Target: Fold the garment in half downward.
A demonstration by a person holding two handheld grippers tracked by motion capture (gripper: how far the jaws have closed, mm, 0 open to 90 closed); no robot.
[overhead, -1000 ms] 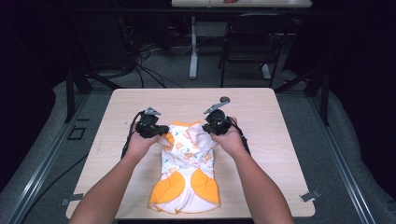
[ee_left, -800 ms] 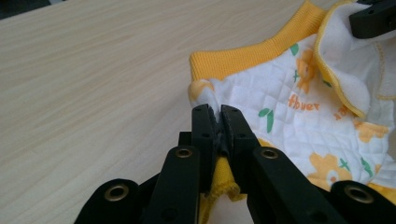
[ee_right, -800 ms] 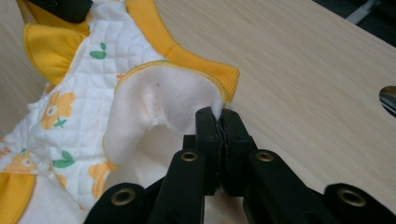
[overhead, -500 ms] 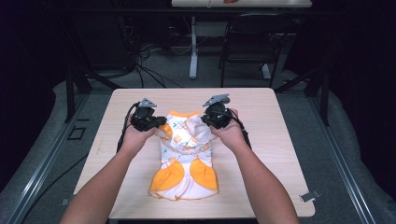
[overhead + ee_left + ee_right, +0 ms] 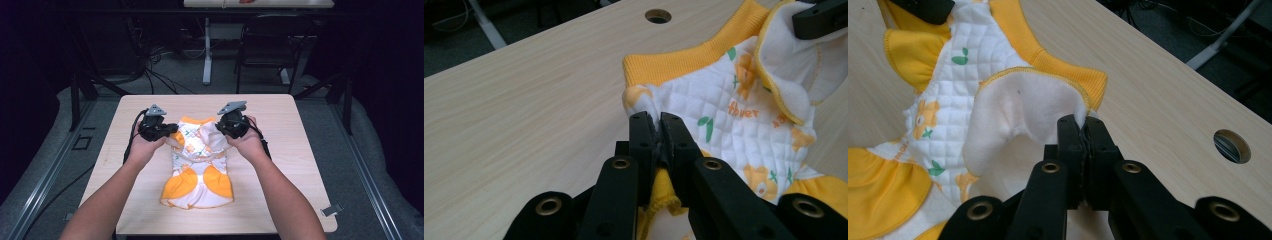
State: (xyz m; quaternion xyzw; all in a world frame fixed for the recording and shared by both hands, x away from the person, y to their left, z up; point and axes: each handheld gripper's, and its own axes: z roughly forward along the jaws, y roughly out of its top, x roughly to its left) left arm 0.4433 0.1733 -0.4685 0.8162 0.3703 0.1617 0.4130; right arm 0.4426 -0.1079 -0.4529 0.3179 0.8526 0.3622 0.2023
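my left gripper (image 5: 655,125) is pinching the near-left edge of the garment (image 5: 197,162), jaws pressed together on the quilted fabric just below the orange collar band; my right gripper (image 5: 1082,127) is pinching the white lining at the opposite side of the collar the same way. the garment lies in the middle of the table (image 5: 280,115), its long axis running from the collar at the far end, between my two grippers, down to the orange skirt at the end nearest me. both grippers sit level with each other across the collar, so neither hand is nearer; the body of the garment trails from them toward me. compared with a second ago, both hands are higher above the table and further from me, the collar end has come up off the table with them, and the skirt end has slid a little away from my edge of the table. i judge any further lift will peel the skirt off the table last
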